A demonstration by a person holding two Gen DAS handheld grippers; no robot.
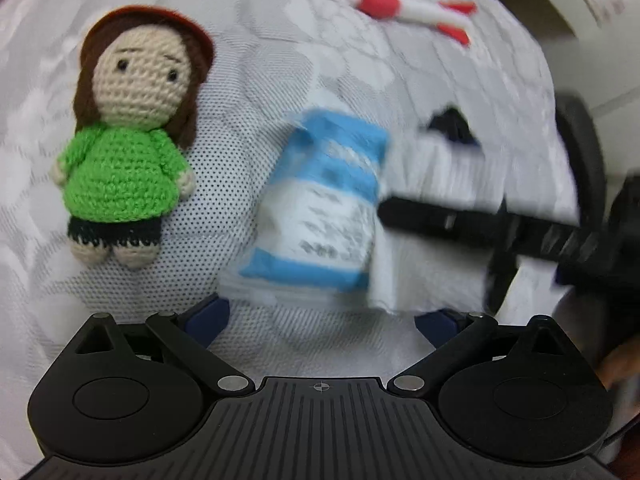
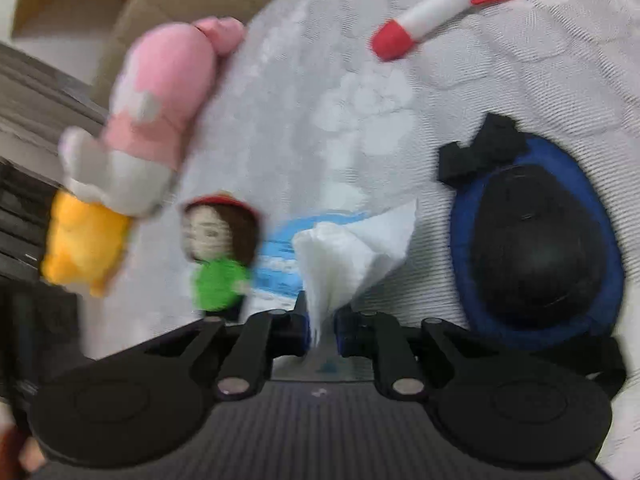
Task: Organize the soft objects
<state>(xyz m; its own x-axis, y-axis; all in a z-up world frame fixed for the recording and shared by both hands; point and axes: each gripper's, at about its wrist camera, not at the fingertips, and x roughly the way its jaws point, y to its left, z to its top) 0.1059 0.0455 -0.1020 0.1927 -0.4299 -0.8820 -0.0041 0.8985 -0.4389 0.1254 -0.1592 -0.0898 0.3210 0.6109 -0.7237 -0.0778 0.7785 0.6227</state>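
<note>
Two grippers work over a white quilted bed cover (image 1: 280, 20). The right gripper (image 2: 322, 326) has its blue-tipped fingers closed tight on a white tissue (image 2: 352, 248), which fans up and ahead from the pinch. Ahead and to its left stand a blurred crochet doll (image 2: 218, 256) in green and, further left, a pink, white and yellow plush (image 2: 132, 148); a blue-and-black cushion (image 2: 536, 248) sits to its right, and a red-and-white rocket toy (image 2: 424, 20) lies far ahead. The left gripper (image 1: 320, 320) is spread wide and holds nothing; a blue-and-white tissue pack (image 1: 324, 204) lies just ahead between its fingers, the doll ahead-left.
</note>
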